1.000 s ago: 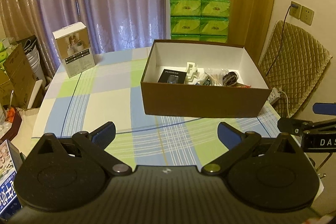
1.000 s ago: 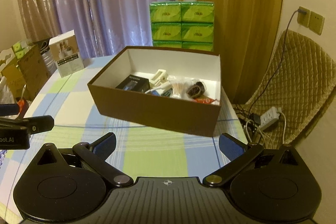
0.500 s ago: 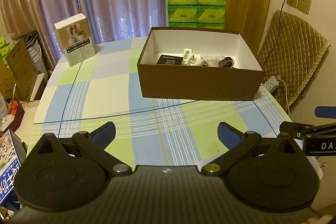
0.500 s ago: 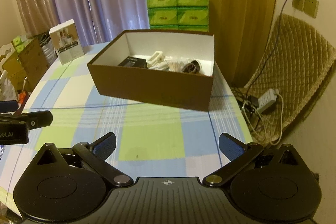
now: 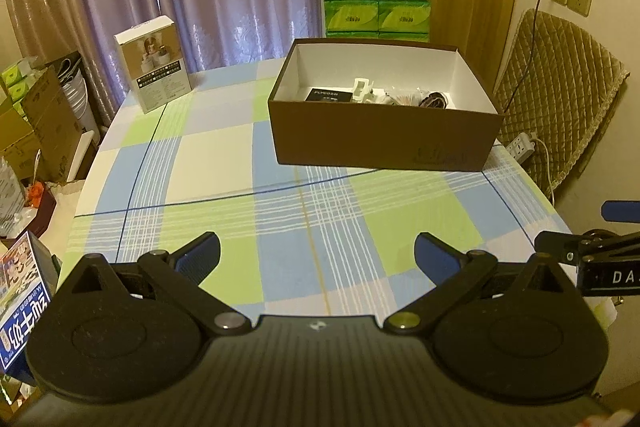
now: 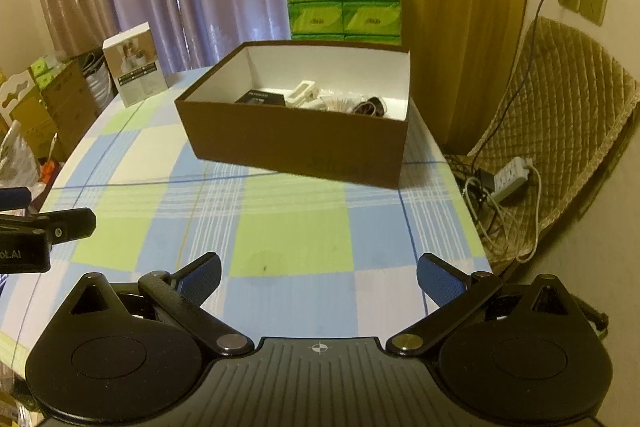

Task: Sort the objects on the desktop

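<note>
Left gripper (image 5: 317, 254): jaws spread wide, empty, above near table edge. Right gripper (image 6: 318, 274): same, spread, nothing held. Brown box (image 5: 384, 139): open, far right on checked tablecloth (image 5: 208, 167); holds black case (image 5: 327, 94), white clip (image 5: 362, 89), small oddments. White carton (image 5: 154, 63): upright, far left.

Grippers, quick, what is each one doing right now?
Left gripper: open, holding nothing, above the table.
Right gripper: open, holding nothing.
</note>
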The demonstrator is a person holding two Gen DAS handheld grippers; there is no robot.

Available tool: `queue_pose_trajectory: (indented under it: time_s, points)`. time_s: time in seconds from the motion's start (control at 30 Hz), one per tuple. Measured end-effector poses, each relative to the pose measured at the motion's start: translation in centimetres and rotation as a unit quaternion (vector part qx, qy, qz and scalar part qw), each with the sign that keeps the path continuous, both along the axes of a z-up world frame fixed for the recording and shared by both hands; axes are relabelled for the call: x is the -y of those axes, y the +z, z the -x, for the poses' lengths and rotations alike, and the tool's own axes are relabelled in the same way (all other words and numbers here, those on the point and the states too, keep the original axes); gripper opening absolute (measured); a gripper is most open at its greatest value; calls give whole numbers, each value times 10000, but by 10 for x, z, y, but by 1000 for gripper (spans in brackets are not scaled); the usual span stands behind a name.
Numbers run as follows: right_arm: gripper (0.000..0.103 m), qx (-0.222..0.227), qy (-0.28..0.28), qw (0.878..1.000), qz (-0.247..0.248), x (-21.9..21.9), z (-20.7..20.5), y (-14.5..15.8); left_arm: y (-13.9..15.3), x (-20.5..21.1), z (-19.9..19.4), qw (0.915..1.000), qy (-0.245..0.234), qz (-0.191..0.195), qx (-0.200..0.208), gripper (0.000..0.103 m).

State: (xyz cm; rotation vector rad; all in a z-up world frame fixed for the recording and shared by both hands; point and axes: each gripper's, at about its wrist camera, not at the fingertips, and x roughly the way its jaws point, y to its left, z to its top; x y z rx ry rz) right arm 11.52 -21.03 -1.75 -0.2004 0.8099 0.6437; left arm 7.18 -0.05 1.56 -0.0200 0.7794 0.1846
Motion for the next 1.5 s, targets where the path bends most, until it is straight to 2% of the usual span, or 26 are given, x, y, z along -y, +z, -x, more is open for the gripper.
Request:
queue_pose_trajectory:
  time_s: [0.8,1.5]
  points:
    - [101,-214,181,9995,150,5,6,-17,-16,12,17,9994,57,39,-341,102]
    - [101,-237,34,9996,161,-20,-23,-18,-12,-4,-18,9996,1,9,-292,102]
